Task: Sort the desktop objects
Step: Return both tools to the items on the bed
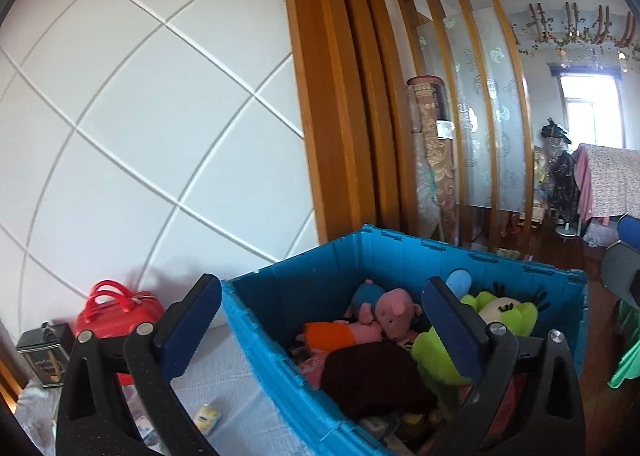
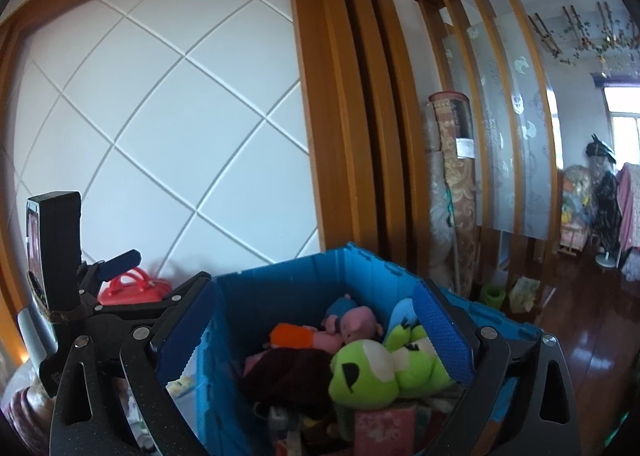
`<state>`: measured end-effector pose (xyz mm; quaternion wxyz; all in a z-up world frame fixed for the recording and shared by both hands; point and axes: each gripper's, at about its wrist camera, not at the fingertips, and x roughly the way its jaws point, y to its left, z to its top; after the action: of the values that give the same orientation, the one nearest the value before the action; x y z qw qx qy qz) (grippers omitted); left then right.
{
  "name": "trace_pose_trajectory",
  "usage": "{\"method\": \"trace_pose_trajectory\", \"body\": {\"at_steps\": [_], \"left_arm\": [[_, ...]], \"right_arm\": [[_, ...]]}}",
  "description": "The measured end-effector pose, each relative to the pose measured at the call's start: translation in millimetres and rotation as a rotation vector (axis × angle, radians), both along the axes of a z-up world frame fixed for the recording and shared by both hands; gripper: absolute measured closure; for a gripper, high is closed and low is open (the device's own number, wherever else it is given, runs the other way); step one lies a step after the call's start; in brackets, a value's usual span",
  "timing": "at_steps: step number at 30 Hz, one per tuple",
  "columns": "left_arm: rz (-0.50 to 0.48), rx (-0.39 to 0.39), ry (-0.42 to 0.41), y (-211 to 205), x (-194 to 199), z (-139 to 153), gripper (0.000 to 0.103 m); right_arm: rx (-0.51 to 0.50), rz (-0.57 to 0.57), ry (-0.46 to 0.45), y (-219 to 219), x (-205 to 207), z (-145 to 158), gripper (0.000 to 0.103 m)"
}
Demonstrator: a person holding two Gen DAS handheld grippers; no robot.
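Note:
A blue plastic crate [image 1: 280, 340] stands on the cloth-covered table, filled with soft toys. Among them are a pink pig plush [image 1: 394, 314], a green plush [image 1: 508, 312] and a dark brown cloth [image 1: 372, 380]. My left gripper [image 1: 322, 326] is open over the crate's near left corner and holds nothing. In the right wrist view my right gripper [image 2: 316, 336] is open above the crate [image 2: 280, 284], with a green plush [image 2: 368, 372] and the pig plush [image 2: 352, 322] lying below it, untouched. The left gripper's blue fingers [image 2: 120, 260] show at the left.
A red handbag [image 1: 116, 312] and a dark box [image 1: 44, 352] stand on the table against the white panelled wall. A small yellow packet [image 1: 208, 418] lies on the cloth near the crate. A pink patterned box [image 2: 384, 428] sits in the crate's front. Wooden floor lies to the right.

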<state>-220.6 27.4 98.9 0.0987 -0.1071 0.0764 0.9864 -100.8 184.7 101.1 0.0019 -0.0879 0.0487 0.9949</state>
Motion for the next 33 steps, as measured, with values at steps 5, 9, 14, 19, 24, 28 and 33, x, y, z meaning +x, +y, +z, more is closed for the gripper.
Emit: {"method": "trace_pose_trajectory", "body": {"at_steps": [5,9,14,19,24,28,33], "left_arm": [[0.057,0.005,0.015,-33,26,-6,0.001],[0.089,0.017,0.003,-66,44,-12,0.001],[0.136,0.017,-0.015,-120,72,-23,0.001],[0.204,0.003,-0.048,-190,110,-44,0.001],[0.29,-0.035,-0.06,-262,145,-69,0.001],[0.388,-0.066,-0.093,-329,165,-99,0.001],[0.483,-0.054,-0.164,-388,172,-129,0.001]], "right_arm": [[0.022,0.031,0.007,-26,14,-1,0.001],[0.022,0.04,-0.002,-51,25,-1,0.001],[0.042,0.061,-0.002,-97,43,-2,0.0],[0.037,0.124,-0.022,-156,58,-14,0.0],[0.045,0.195,-0.078,-221,60,-41,0.0],[0.055,0.253,-0.106,-268,59,-63,0.0],[0.071,0.351,-0.193,-317,42,-104,0.0]]}}
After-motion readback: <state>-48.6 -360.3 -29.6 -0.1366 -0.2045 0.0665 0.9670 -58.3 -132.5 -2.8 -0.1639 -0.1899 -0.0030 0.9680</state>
